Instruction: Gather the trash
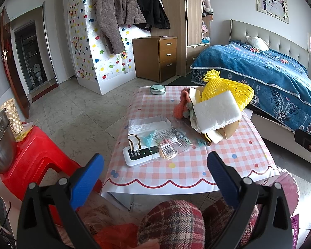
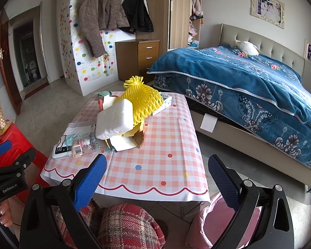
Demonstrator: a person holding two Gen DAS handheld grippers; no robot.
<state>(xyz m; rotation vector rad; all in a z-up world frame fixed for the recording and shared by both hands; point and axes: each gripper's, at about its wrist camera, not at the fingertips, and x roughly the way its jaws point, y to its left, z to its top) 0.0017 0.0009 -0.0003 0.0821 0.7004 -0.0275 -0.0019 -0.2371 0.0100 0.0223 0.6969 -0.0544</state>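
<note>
A low table with a pink checked cloth (image 1: 228,157) (image 2: 165,155) carries the trash. A white foam block (image 1: 216,111) (image 2: 115,121) leans on a yellow foam net (image 1: 230,89) (image 2: 144,99) and torn cardboard pieces (image 1: 228,131) (image 2: 127,142). Clear plastic wrappers (image 1: 172,140) (image 2: 87,143) and a white plastic bag (image 1: 145,124) lie at the table's left, over a white remote (image 1: 139,155) (image 2: 61,152). My left gripper (image 1: 155,162) hovers open in front of the table's near edge, holding nothing. My right gripper (image 2: 156,165) is open too, over the near right part of the cloth.
A red plastic stool (image 1: 37,155) with a steel bowl (image 1: 0,143) stands left of the table. A bed with a blue blanket (image 2: 248,87) runs along the right. A small round tin (image 1: 157,89) and an orange cloth (image 1: 181,105) sit at the table's far side. Plaid-clad knees (image 1: 172,224) are below.
</note>
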